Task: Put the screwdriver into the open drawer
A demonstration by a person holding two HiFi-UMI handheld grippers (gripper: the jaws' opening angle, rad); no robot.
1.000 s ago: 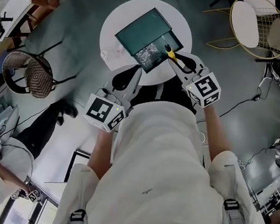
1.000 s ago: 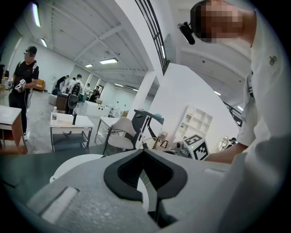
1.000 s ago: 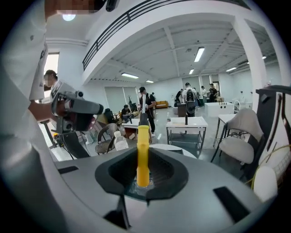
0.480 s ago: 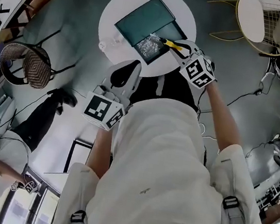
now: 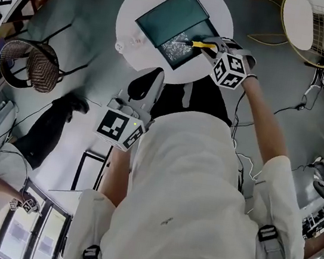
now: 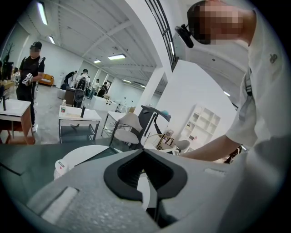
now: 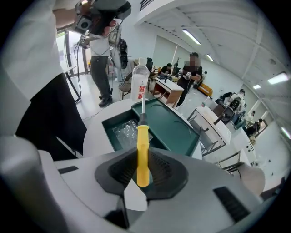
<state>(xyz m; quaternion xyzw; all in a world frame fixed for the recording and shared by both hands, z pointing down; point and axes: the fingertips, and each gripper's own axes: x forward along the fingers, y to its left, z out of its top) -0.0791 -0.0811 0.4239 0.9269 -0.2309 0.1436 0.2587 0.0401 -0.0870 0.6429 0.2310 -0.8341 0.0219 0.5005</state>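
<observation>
**Screwdriver is over the drawer, but you haven't let it go**

The screwdriver (image 7: pixel 142 150) is clamped by its yellow handle in your right tongs (image 7: pixel 142 169), with the shaft pointing straight ahead. Over the last second you have swung it in from the near right corner of the open drawer (image 5: pixel 175 50). Its tip now reaches across the opening, above the crinkled clear plastic (image 7: pixel 123 130) inside (above it, as far as I can judge, not touching).

So the carry looks almost done. What remains is to lower the screwdriver and release it.

The drawer juts from a dark green box (image 5: pixel 169 13) on the round white surface (image 5: pixel 135 4). A clear bottle (image 7: pixel 140 84) stands on that surface, near the box.

Your left tongs (image 5: pixel 146 85) have stayed back at the near edge of the surface, jaws together on nothing.
</observation>
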